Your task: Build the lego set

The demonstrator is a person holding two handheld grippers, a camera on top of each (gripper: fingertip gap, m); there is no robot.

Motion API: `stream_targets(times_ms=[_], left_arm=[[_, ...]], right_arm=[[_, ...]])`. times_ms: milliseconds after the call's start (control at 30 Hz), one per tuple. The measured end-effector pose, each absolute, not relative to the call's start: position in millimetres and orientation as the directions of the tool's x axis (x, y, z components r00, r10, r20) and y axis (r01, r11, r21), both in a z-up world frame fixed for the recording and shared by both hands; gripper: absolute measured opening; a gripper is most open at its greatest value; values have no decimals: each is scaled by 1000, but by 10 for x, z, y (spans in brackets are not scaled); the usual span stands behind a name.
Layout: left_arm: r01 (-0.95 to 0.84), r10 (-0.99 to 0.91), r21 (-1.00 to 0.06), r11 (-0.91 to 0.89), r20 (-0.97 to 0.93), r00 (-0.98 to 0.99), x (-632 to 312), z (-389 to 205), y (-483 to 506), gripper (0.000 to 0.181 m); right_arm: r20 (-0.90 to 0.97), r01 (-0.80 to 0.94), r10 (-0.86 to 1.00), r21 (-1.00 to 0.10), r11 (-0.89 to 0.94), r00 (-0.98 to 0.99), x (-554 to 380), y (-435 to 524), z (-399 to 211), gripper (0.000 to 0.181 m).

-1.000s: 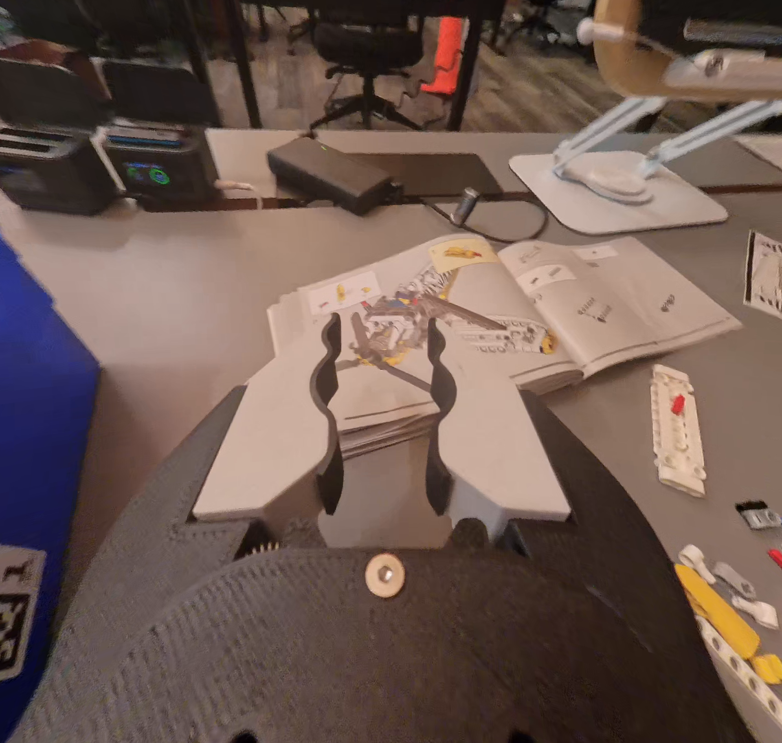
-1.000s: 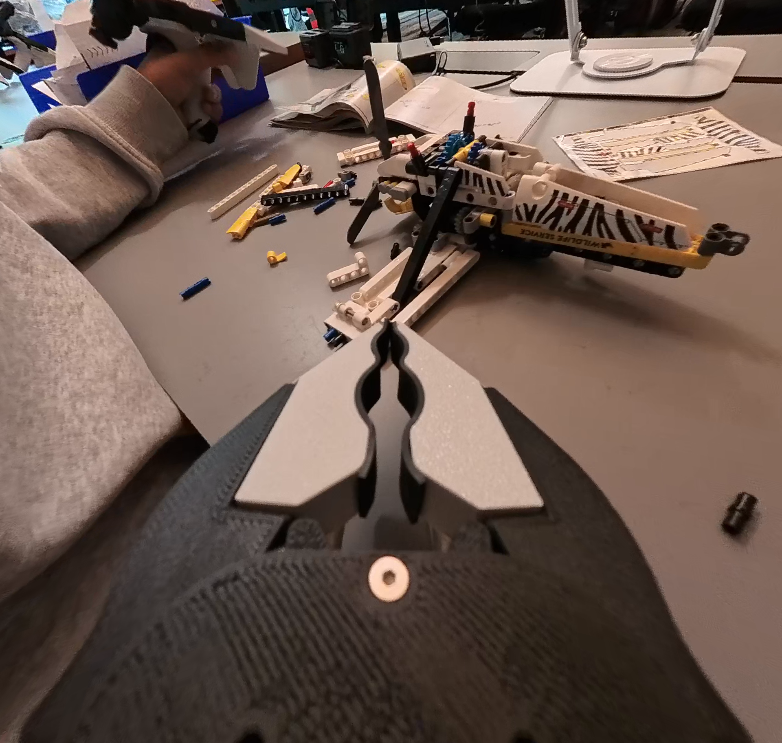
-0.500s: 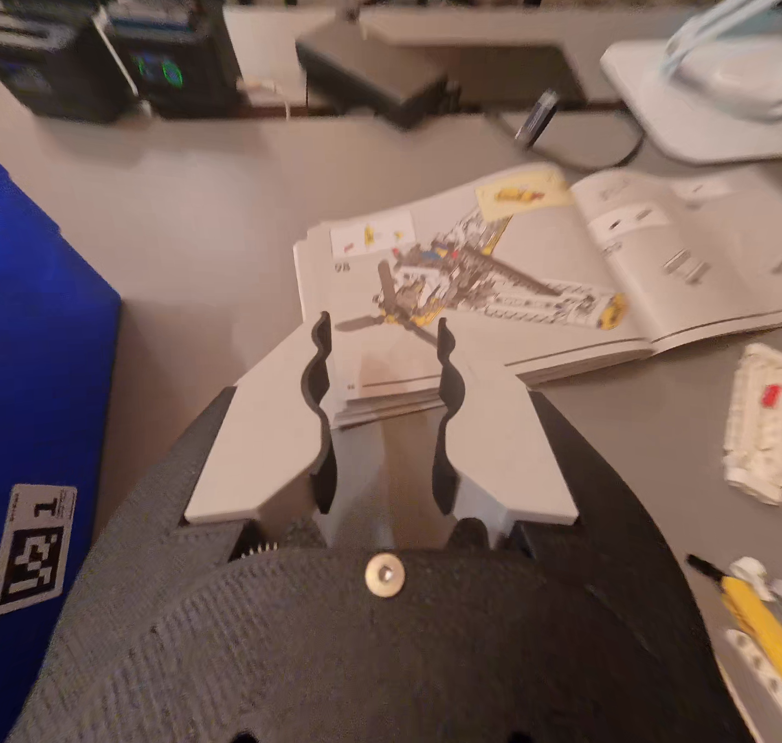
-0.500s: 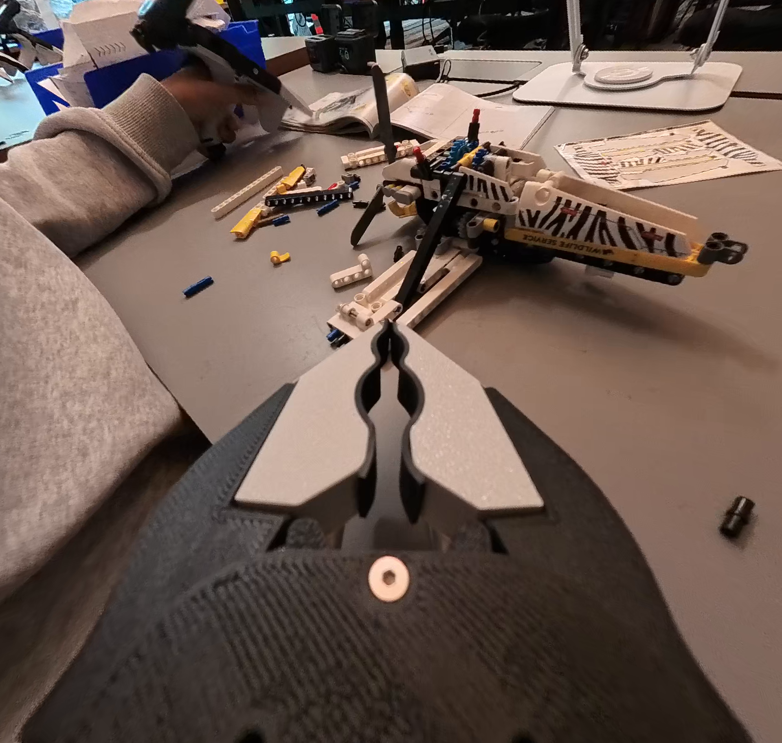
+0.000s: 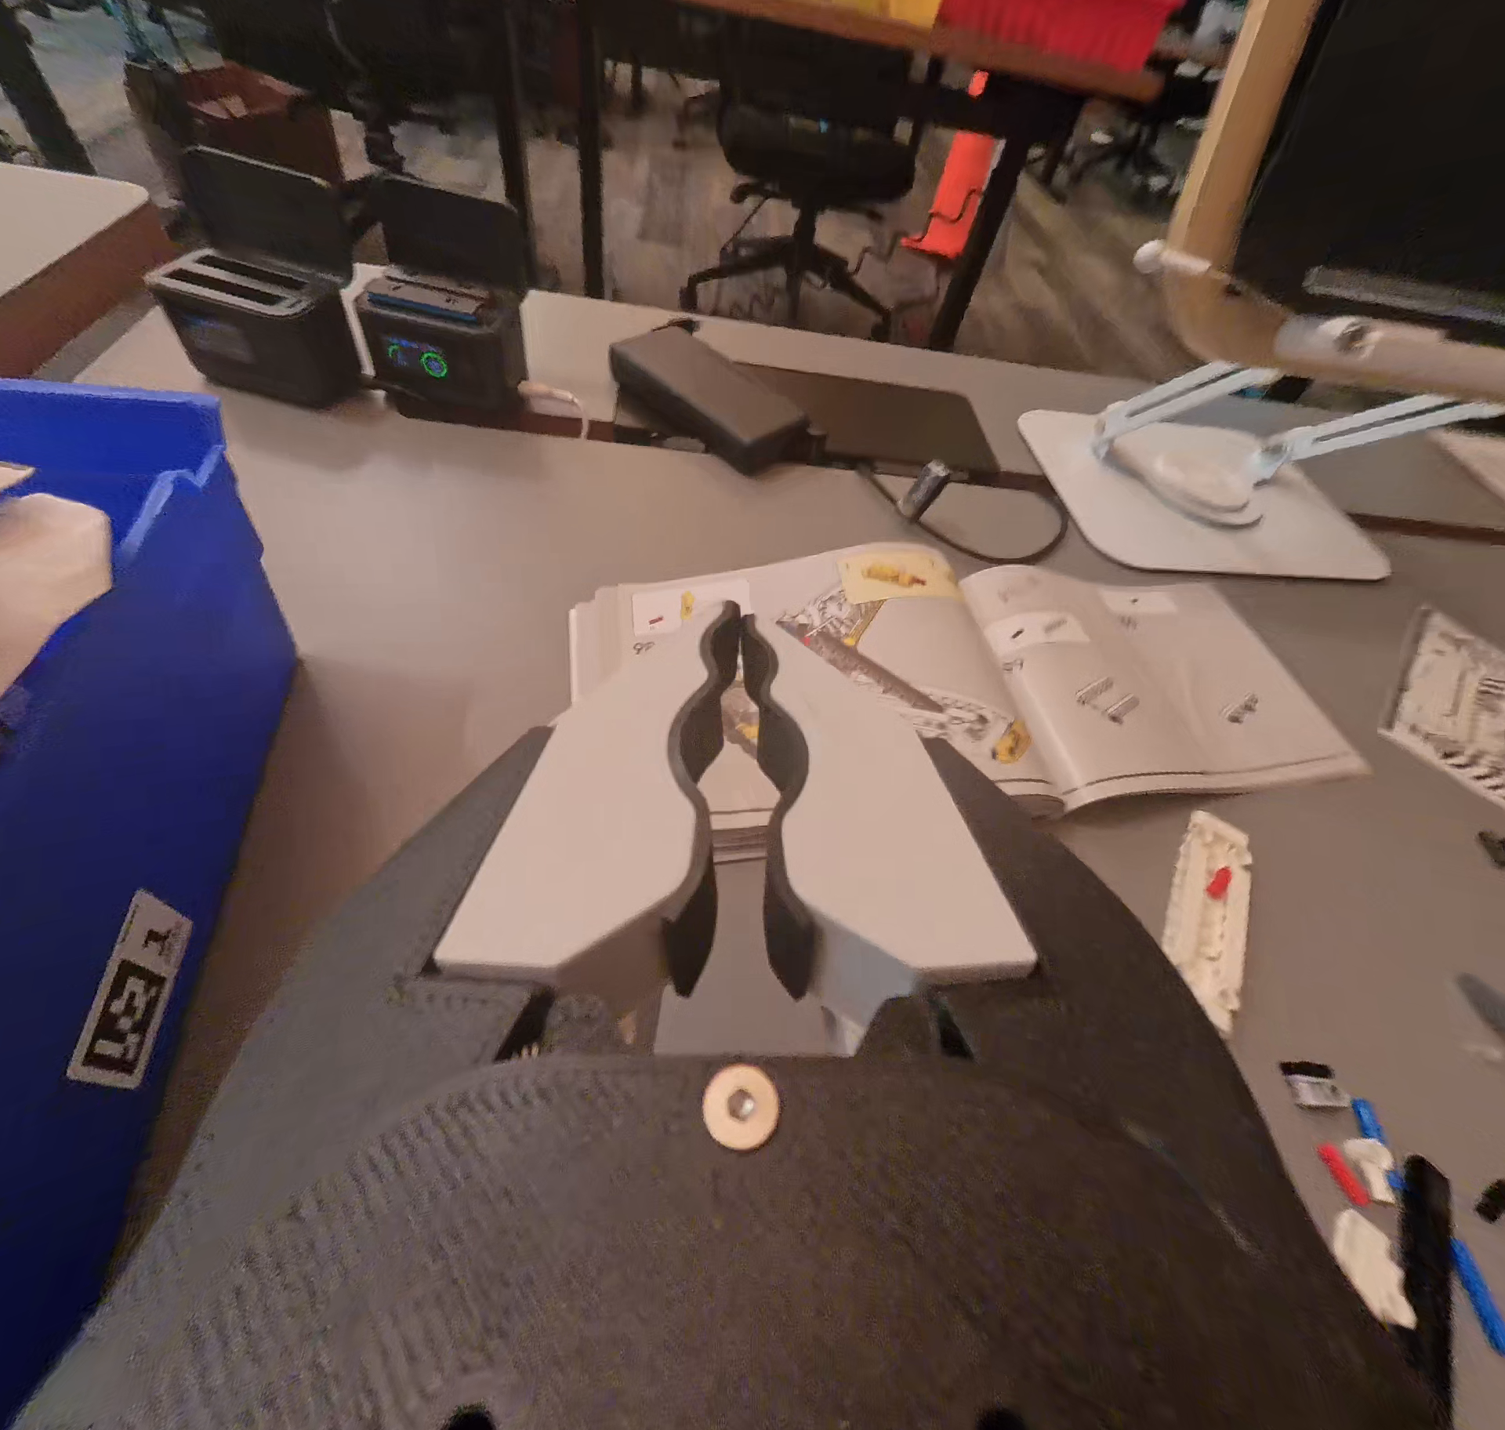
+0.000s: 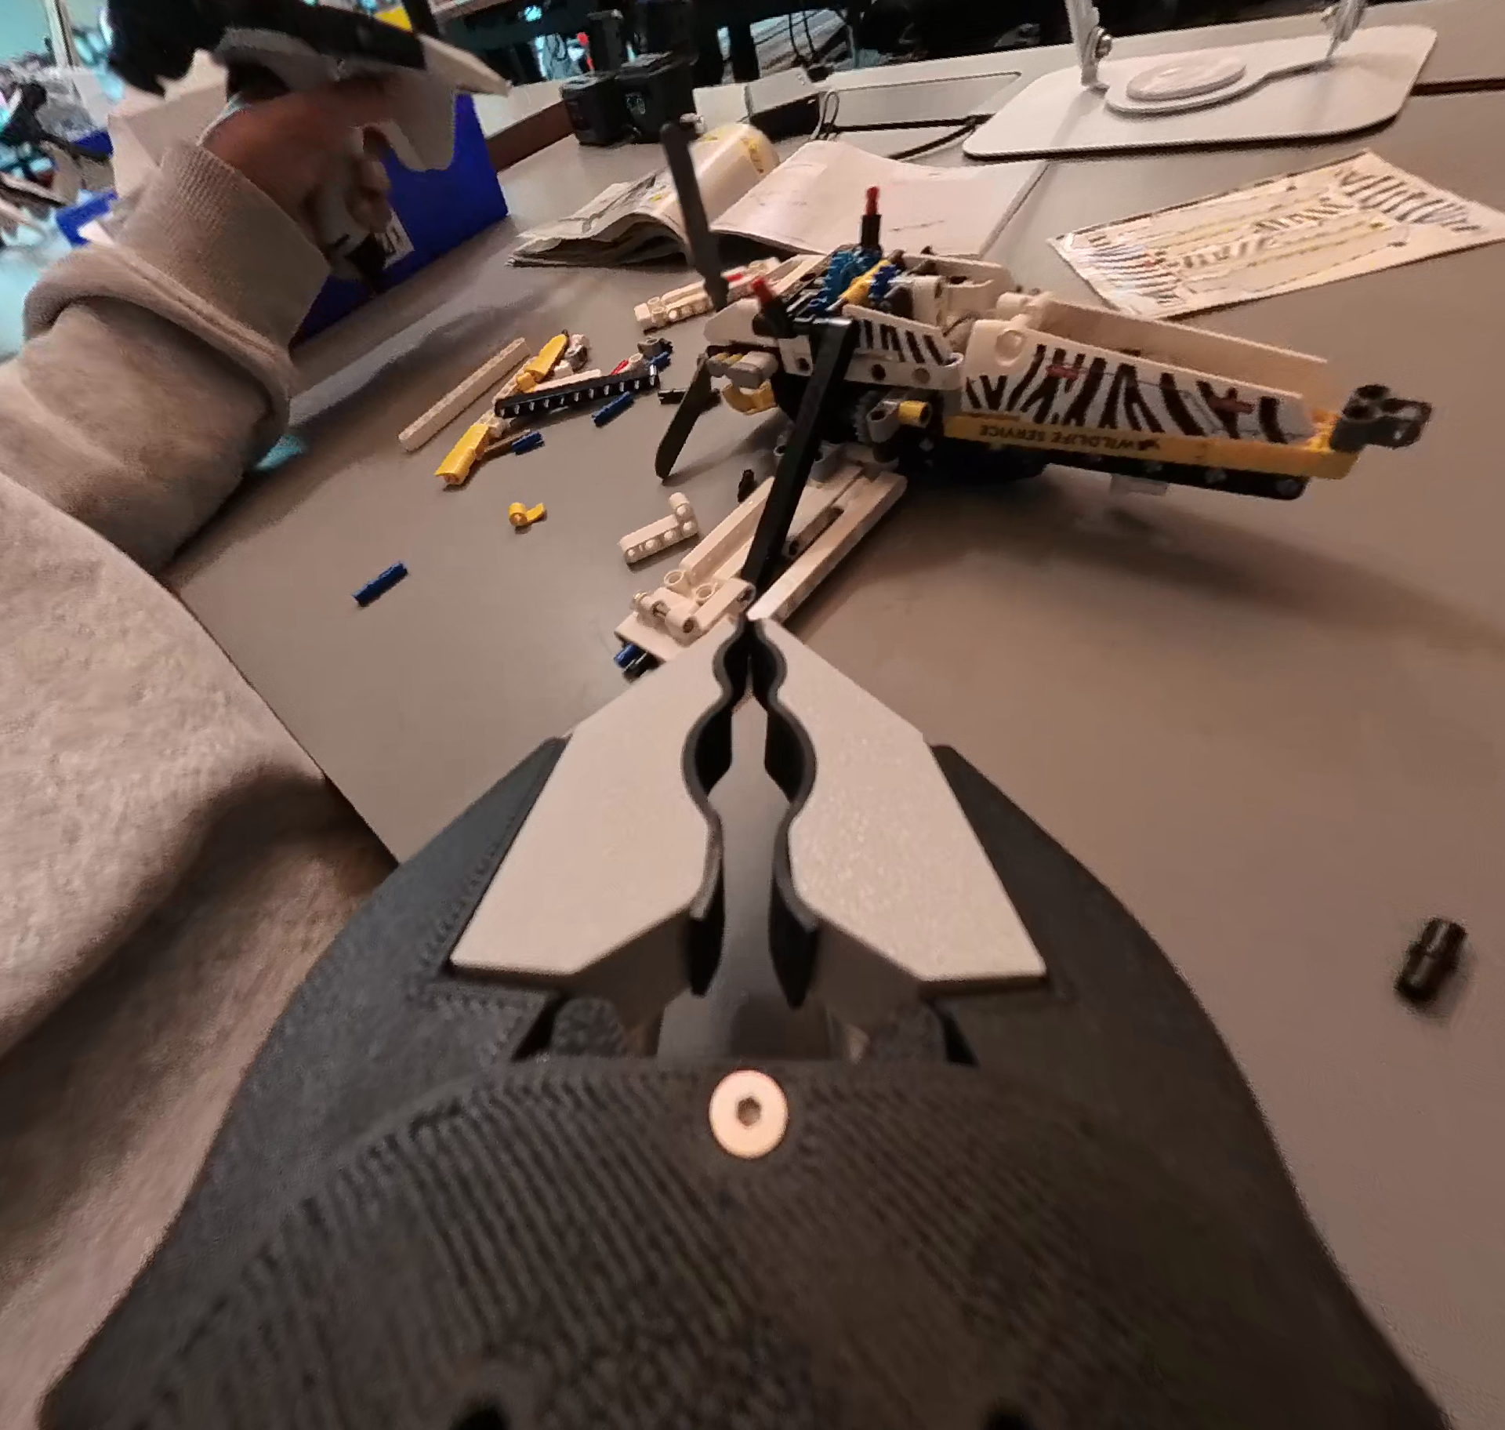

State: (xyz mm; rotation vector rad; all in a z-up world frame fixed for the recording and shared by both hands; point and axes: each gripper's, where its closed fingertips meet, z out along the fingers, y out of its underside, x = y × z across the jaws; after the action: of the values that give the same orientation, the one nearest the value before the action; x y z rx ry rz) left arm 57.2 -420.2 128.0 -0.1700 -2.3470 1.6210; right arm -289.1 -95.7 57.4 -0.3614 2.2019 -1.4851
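Note:
The zebra-striped lego model (image 6: 1018, 381) stands on the grey table (image 6: 1059, 739), with a white beam assembly (image 6: 757, 552) in front of it. My right gripper (image 6: 749, 633) is shut and empty, its tips just short of that assembly. My left gripper (image 5: 737, 625) is shut with nothing between the pads, held above the open instruction booklet (image 5: 1099, 698). In the right wrist view, the left gripper (image 6: 489, 83) is raised high in a hand at the upper left. The booklet (image 6: 814, 193) lies behind the model.
Loose lego pieces (image 6: 570, 389) lie left of the model; a white plate piece (image 5: 1205, 902) lies near the booklet. A blue bin (image 5: 122, 698) stands at the left. A sticker sheet (image 6: 1270, 242), a stand base (image 5: 1205, 527) and a black pin (image 6: 1429, 959) are also on the table. Tip to tip, the grippers are about 50 centimeters apart. To reach the black pin (image 6: 1429, 959) in a straight line is about 15 centimeters for my right fingers, about 60 centimeters for my left.
My left gripper dipped toward the booklet with open jaws, then rose and tilted back up, and its jaws closed. My right gripper stayed shut and nearly still.

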Motion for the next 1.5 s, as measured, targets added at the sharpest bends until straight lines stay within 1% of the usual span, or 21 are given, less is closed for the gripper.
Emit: stream_targets(times_ms=[67, 233, 367, 500, 600, 700, 900, 1067, 1267, 1367, 1500], left_arm=[[-63, 305, -934, 353, 178, -935, 528, 1343, -4167, 0], [-29, 403, -954, 297, 152, -902, 591, 1589, -4069, 0], [23, 394, -944, 328, 115, -912, 753, 1499, -4050, 0], [48, 403, -922, 384, 121, -907, 723, 1363, -4040, 1], [74, 412, -944, 321, 69, -908, 662, 1459, -4035, 1], [126, 405, -939, 319, 15, -914, 648, 1401, -4043, 2], [112, 413, -934, 340, 42, -910, 555, 1312, -4056, 15], [182, 412, -924, 335, -30, -911, 416, 1201, -4054, 15], [212, 428, -924, 319, -59, -902, 256, 1132, -4030, 15], [192, 425, -928, 320, -40, -905, 252, 1131, -4029, 15], [93, 421, -933, 346, 66, -905, 304, 1174, -4028, 13]], right_arm=[[-253, 73, -432, -918, 390, -866, -2938, -978, 583, 0], [-273, 92, -395, -903, 421, -877, -2981, -1013, 543, 0], [-308, 126, -364, -886, 446, -879, -3024, -1040, 521, 0], [-313, 150, -322, -884, 444, -893, -3082, -1064, 519, 0], [-310, 148, -320, -884, 444, -895, -3083, -1065, 516, 0], [-308, 151, -314, -887, 437, -898, -3093, -1068, 523, 0], [-320, 150, -340, -884, 442, -884, -3061, -1056, 527, 0], [-272, 123, -358, -914, 386, -893, -3066, -1024, 585, 0], [-245, 147, -341, -946, 288, -908, -3219, -971, 701, 0], [-257, 178, -334, -952, 251, -907, -3290, -949, 752, 0], [-270, 226, -294, -958, 175, -917, -3370, -926, 836, 0]])
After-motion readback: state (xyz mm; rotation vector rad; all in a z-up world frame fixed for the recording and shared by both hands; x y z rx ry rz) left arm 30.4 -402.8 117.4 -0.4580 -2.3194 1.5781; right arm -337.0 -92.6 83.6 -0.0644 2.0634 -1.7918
